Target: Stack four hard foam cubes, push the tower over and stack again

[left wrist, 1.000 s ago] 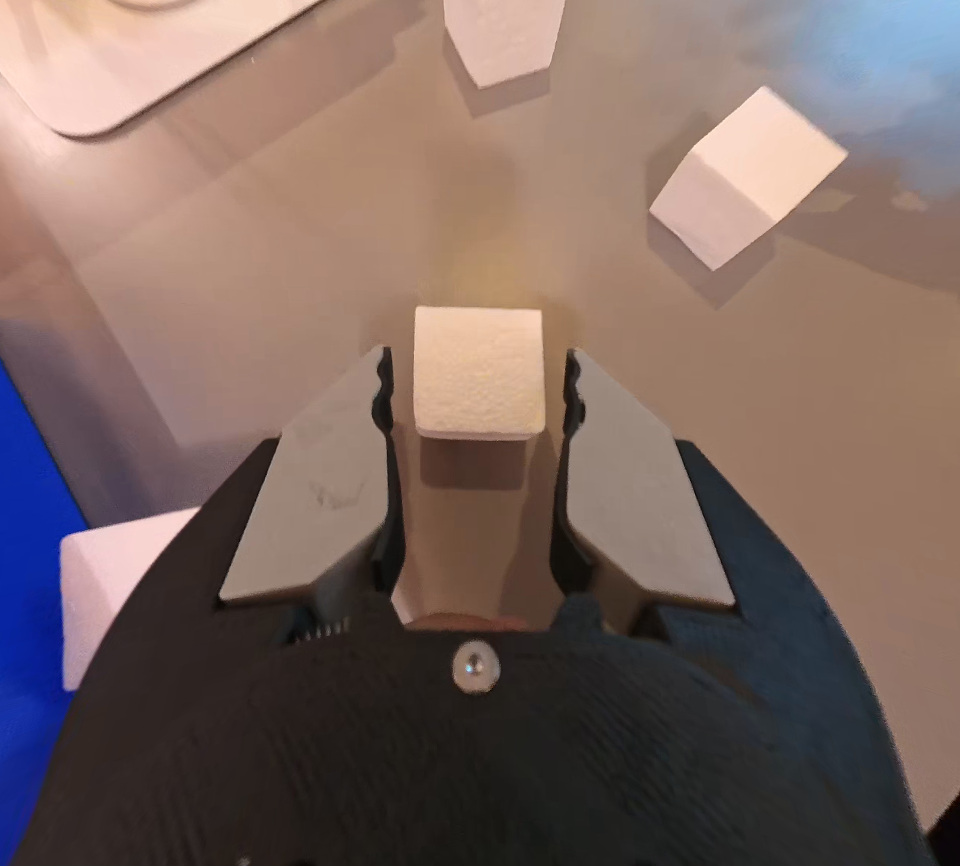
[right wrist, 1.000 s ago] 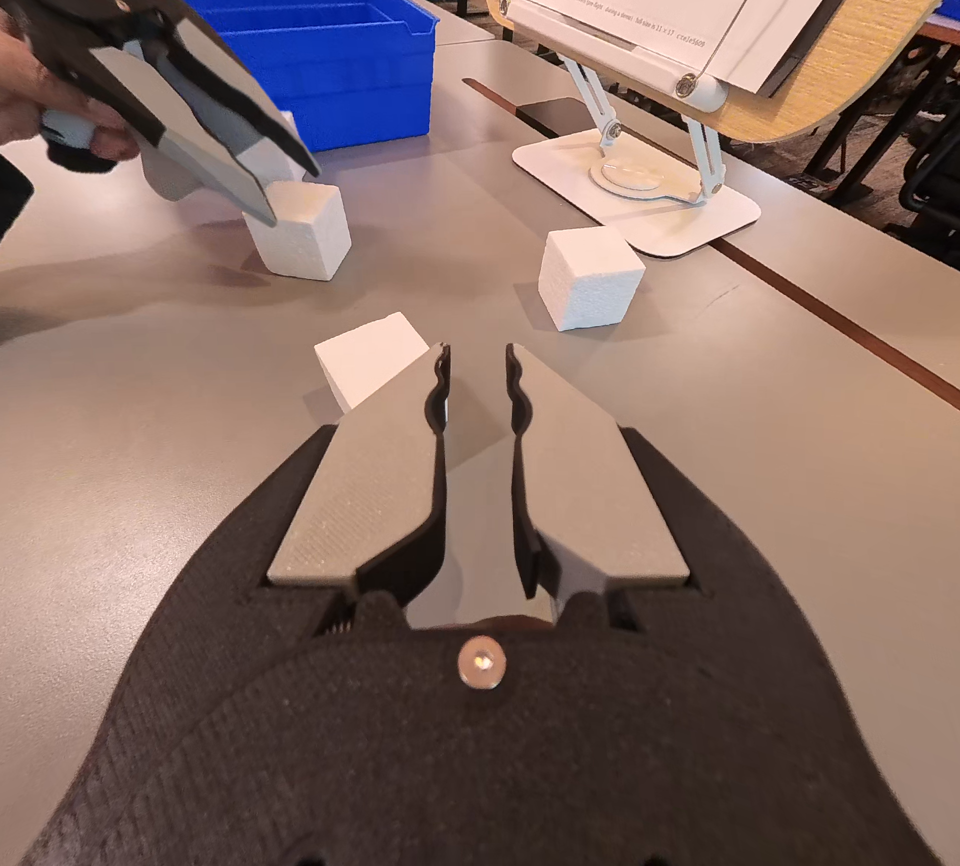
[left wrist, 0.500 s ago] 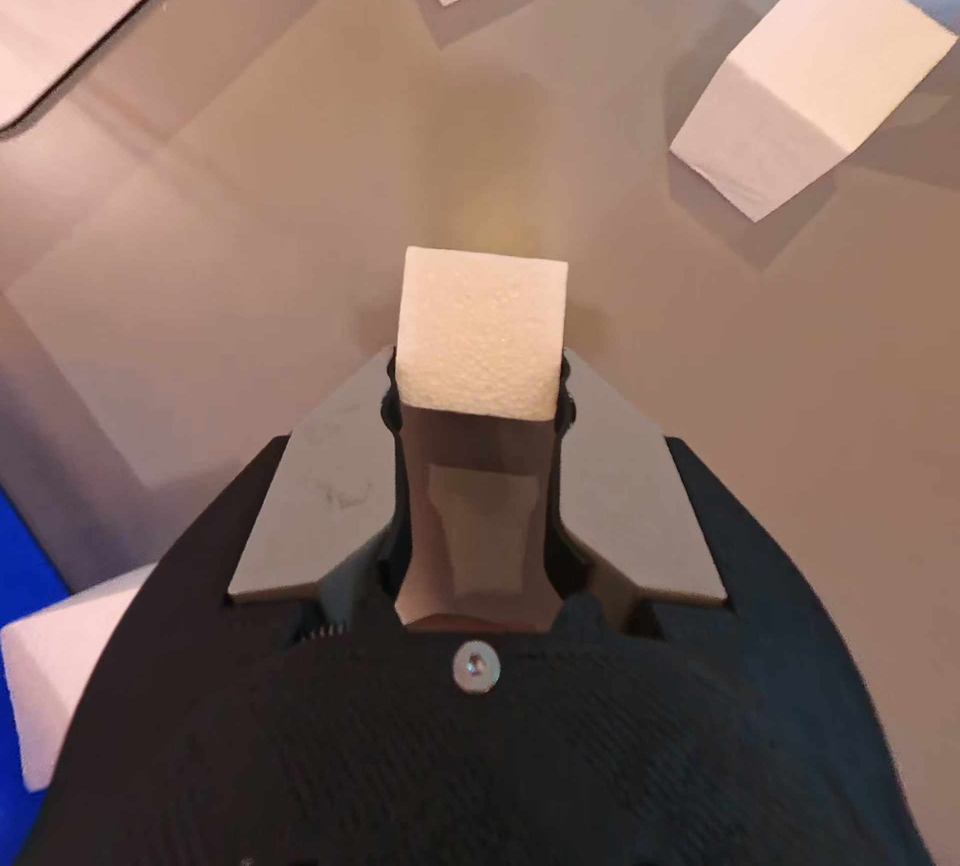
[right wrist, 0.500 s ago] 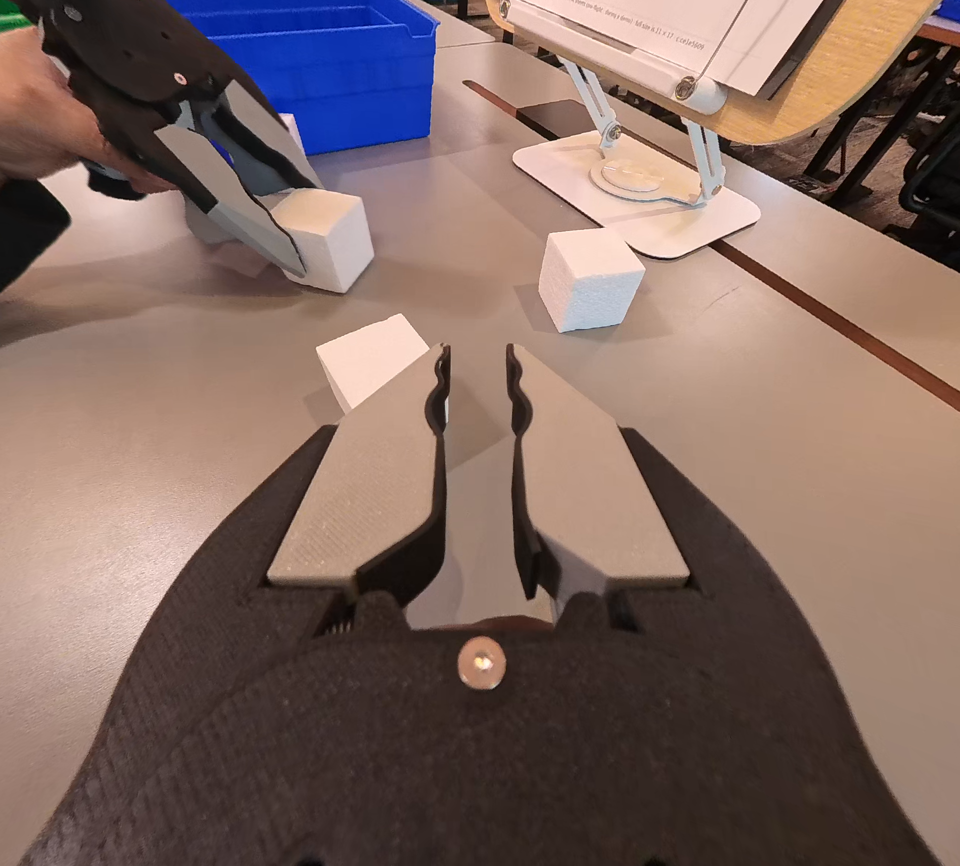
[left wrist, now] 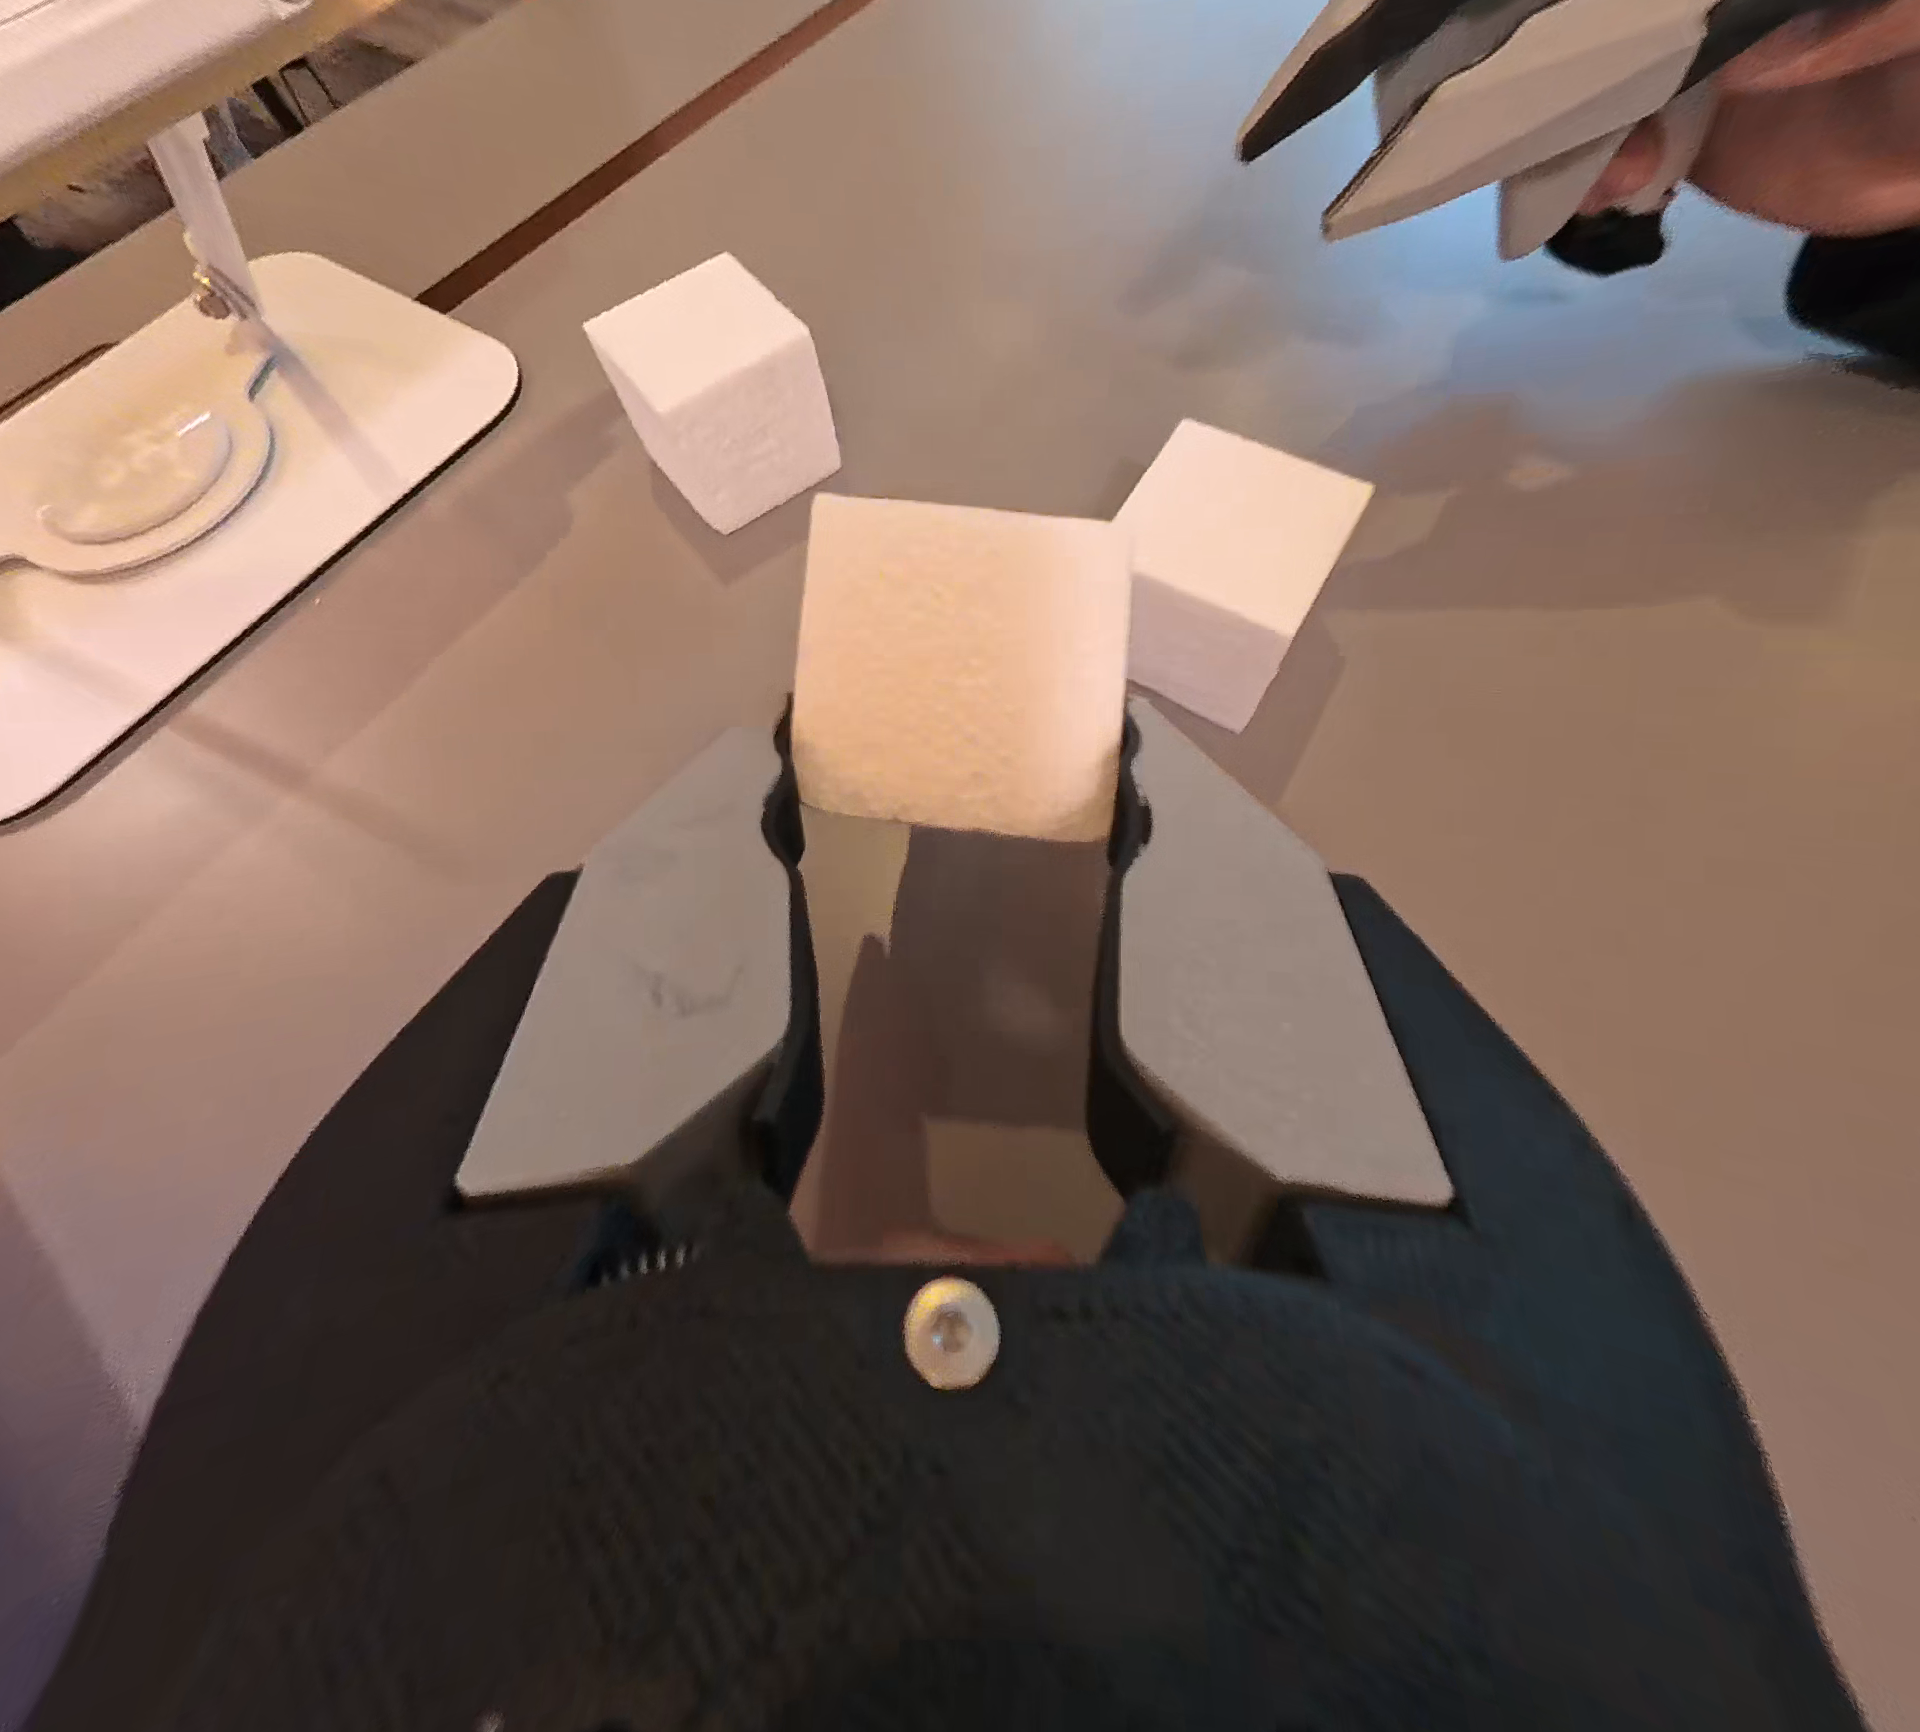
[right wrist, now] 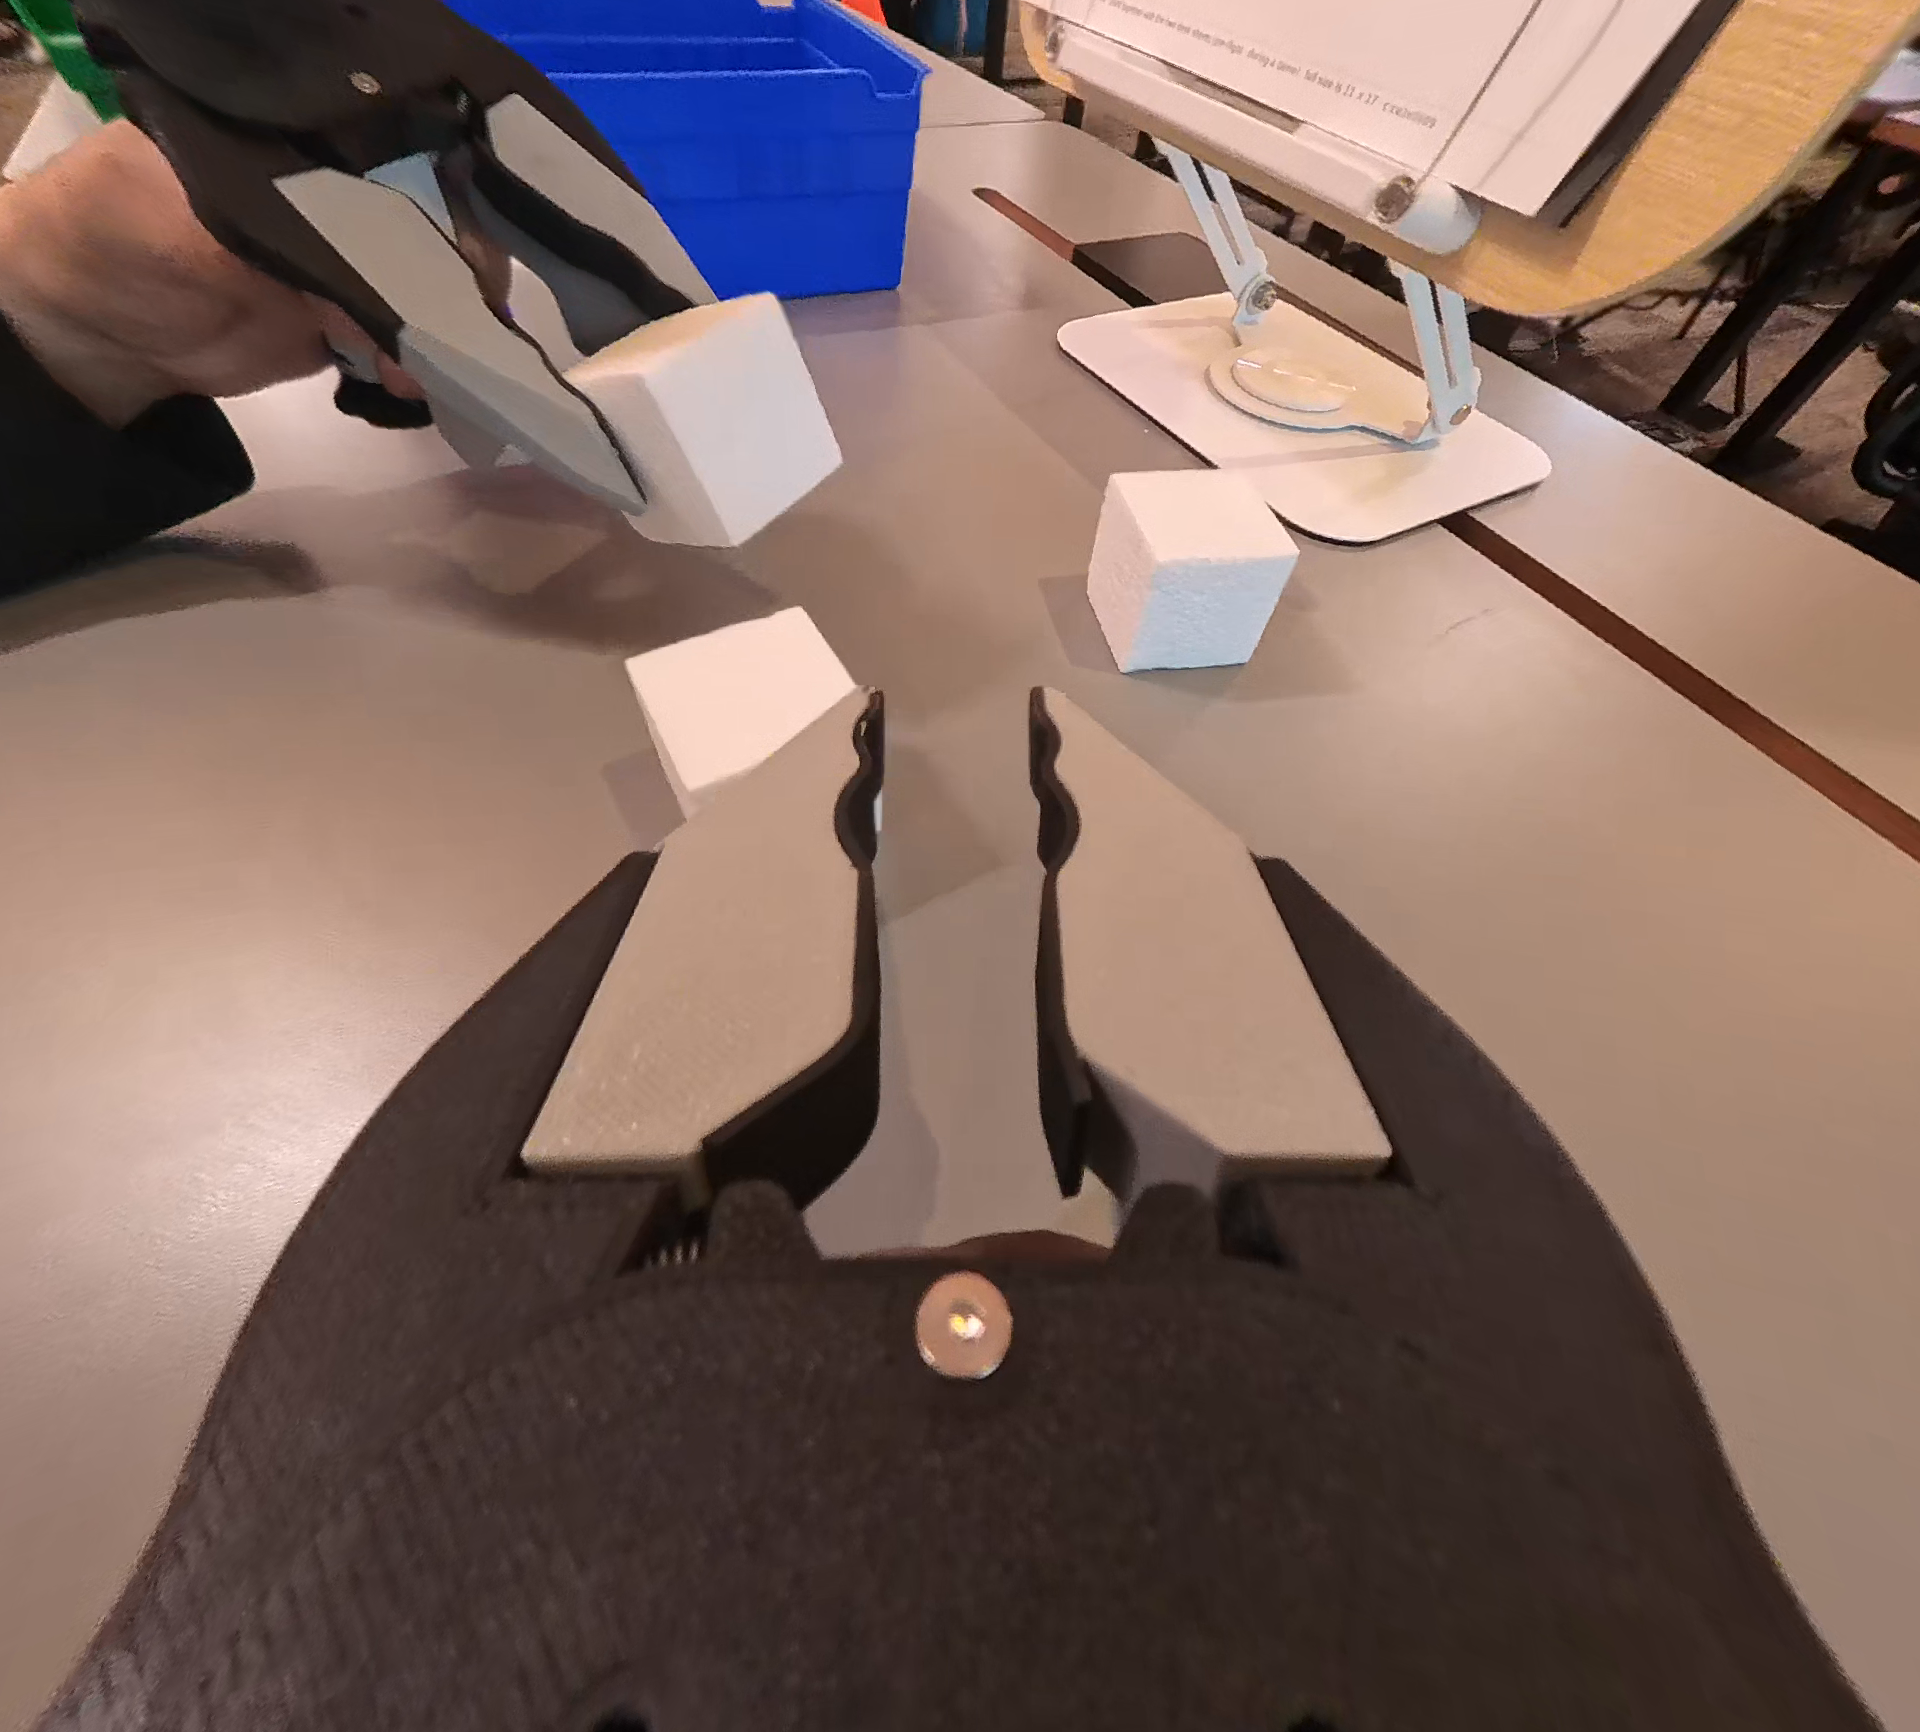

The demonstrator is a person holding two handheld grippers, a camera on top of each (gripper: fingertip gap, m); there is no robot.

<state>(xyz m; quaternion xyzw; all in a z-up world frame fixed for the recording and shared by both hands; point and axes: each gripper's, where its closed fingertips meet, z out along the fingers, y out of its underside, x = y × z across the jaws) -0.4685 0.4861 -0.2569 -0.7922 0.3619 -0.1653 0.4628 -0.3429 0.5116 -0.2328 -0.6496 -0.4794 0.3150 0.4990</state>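
My left gripper (left wrist: 954,747) is shut on a white foam cube (left wrist: 956,674) and holds it off the grey table (left wrist: 1558,851). In the right wrist view the same gripper (right wrist: 623,446) holds this cube (right wrist: 727,425) tilted, above and left of a second cube (right wrist: 727,695) that lies on the table. That second cube (left wrist: 1236,581) sits just behind the held one. A third cube (left wrist: 717,389) (right wrist: 1190,570) stands near the stand's base. My right gripper (right wrist: 956,726) is empty, narrowly open and low over the table, its left finger partly covering the second cube. It also shows in the left wrist view (left wrist: 1294,191).
A blue bin (right wrist: 727,124) stands at the back left. A document stand with a white base (right wrist: 1299,425) (left wrist: 208,477) is at the back right. A brown seam (right wrist: 1662,674) runs across the table (right wrist: 312,851). A person's hand (right wrist: 125,280) holds the left gripper. To the white base (left wrist: 208,477): left tips about 25 centimetres, right tips about 35 centimetres.
My left gripper closed on the cube, lifted it off the table and carried it toward the middle cube. My right gripper stayed still.
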